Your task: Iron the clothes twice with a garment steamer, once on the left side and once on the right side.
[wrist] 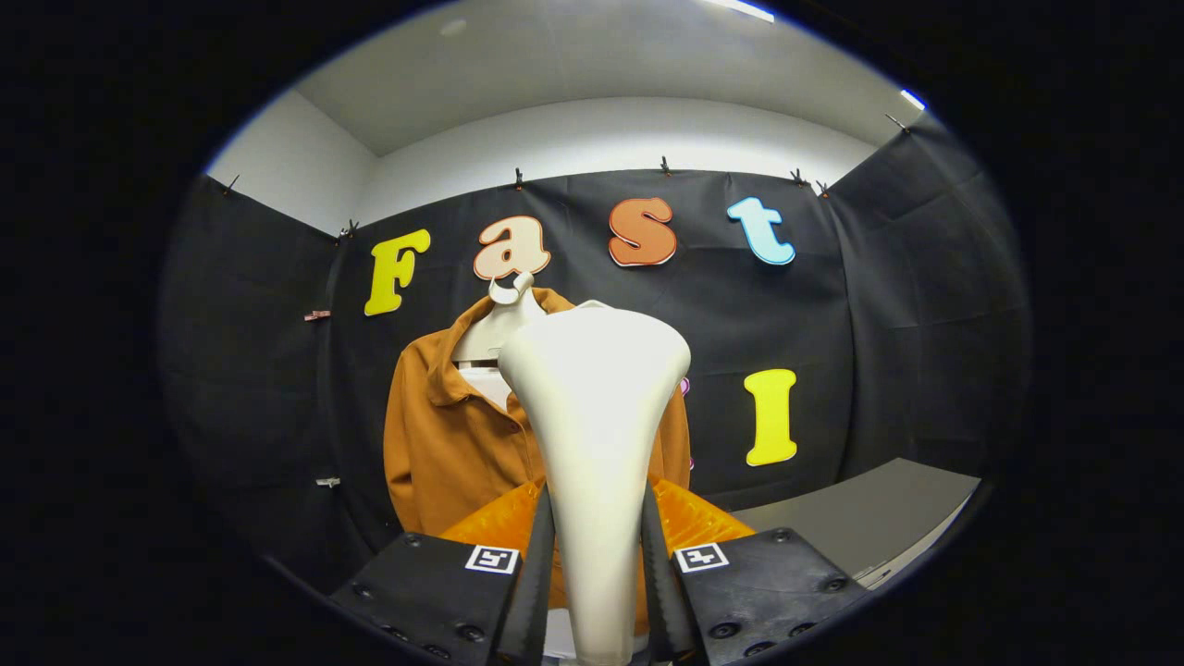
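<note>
No readable writing on the gear

From where I stand, the only markings are two small square black-and-white coded tags [491,559], one on top of each finger block of the gripper [597,592]; they carry patterns, not words. The garment steamer [594,435] clamped between the fingers and the orange shirt [444,435] behind show no label or brand.
</note>
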The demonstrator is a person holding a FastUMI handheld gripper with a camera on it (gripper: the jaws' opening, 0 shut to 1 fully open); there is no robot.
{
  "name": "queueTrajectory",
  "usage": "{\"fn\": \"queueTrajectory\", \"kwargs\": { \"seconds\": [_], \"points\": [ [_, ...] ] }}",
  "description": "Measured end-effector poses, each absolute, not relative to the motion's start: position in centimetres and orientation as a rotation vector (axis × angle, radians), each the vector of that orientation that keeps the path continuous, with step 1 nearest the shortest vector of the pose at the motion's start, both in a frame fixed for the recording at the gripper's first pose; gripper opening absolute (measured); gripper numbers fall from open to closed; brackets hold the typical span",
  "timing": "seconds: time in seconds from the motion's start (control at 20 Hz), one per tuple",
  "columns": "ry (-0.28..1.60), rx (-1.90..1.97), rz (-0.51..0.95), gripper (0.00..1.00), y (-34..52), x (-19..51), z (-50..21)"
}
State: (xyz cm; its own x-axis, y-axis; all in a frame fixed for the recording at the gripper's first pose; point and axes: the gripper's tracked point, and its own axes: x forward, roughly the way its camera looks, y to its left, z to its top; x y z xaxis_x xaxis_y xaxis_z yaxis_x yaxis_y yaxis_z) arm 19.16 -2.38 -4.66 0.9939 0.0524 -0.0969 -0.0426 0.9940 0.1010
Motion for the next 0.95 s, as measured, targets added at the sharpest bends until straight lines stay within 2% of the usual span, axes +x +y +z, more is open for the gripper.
{"fn": "queueTrajectory", "kwargs": {
  "seconds": [0.95],
  "points": [
    [0.104,0.124,0.075,0.46,-2.14,19.61,-4.48]
  ]
}}
